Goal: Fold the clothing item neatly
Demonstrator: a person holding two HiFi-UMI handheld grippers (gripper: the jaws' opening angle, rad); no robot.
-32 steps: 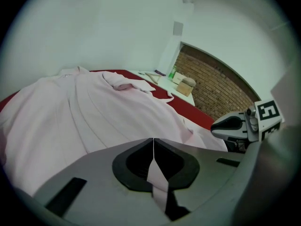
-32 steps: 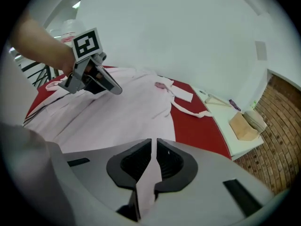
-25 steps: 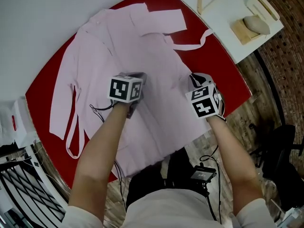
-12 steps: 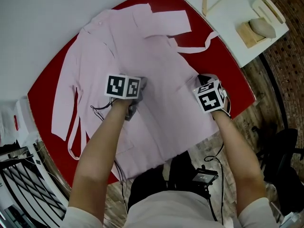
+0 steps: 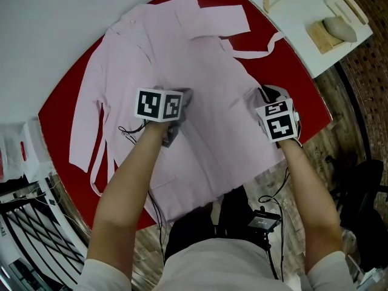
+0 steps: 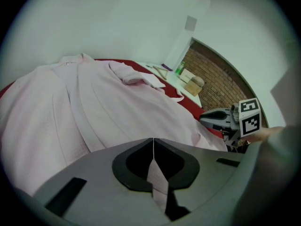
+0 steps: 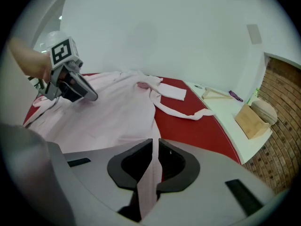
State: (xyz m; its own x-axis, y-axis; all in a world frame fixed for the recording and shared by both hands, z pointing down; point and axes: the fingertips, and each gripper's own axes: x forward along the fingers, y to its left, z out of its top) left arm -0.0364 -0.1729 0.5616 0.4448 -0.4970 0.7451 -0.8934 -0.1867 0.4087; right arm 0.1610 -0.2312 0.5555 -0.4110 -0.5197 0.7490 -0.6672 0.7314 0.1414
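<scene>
The left gripper (image 6: 153, 145) and right gripper (image 7: 154, 147) each pinch tight on the pink robe (image 5: 200, 59), which lies long on the red table (image 5: 63, 99), maybe from 5 to 11 o'clock, mostly beyond them.

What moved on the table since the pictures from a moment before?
The right claw slid a little outward, toward the edge of the red table, drawing the pink robe wider between the claws. The left claw barely moved. Both stay shut on the robe.
</scene>
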